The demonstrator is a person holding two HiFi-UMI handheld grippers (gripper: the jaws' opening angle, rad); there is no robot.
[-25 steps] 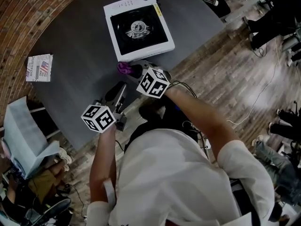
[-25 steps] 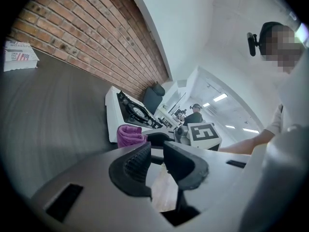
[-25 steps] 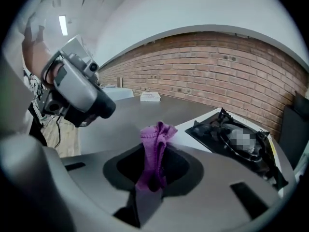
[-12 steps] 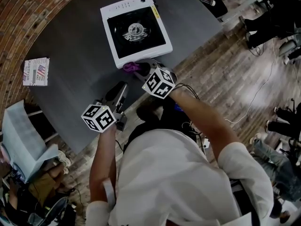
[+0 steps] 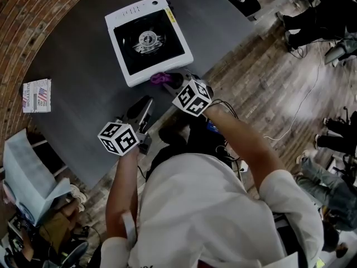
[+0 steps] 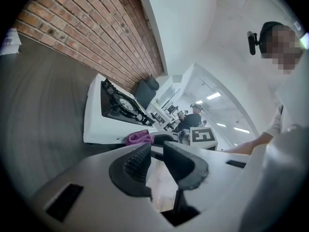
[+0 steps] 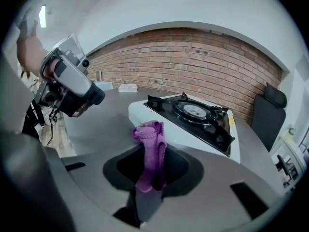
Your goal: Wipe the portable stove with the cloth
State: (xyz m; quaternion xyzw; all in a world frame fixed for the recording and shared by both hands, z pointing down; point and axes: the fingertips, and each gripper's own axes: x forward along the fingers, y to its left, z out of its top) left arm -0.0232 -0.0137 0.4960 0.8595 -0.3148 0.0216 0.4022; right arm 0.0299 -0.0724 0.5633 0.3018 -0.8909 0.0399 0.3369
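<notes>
The white portable stove [image 5: 148, 38] with its black burner top stands on the dark grey table [image 5: 78, 66]. My right gripper [image 5: 167, 81] is shut on a purple cloth [image 5: 158, 78], which is just off the stove's near edge. In the right gripper view the cloth [image 7: 150, 153] stands up between the jaws of the right gripper [image 7: 150, 170], with the stove [image 7: 193, 117] close ahead. My left gripper [image 5: 142, 109] hovers over the table's near edge, left of the stove, jaws nearly together and holding nothing. The left gripper view shows the left gripper [image 6: 155, 151], the stove [image 6: 116, 112] and the cloth [image 6: 140, 137].
A small printed booklet [image 5: 36, 95] lies at the table's left side. The table's front edge runs diagonally beside my body, over wooden floor [image 5: 268, 88]. A pale bag [image 5: 28, 172] sits at lower left. People and chairs [image 5: 318, 21] are at the far right.
My right gripper has carried the purple cloth up to the stove's near edge. The left gripper has stayed in place.
</notes>
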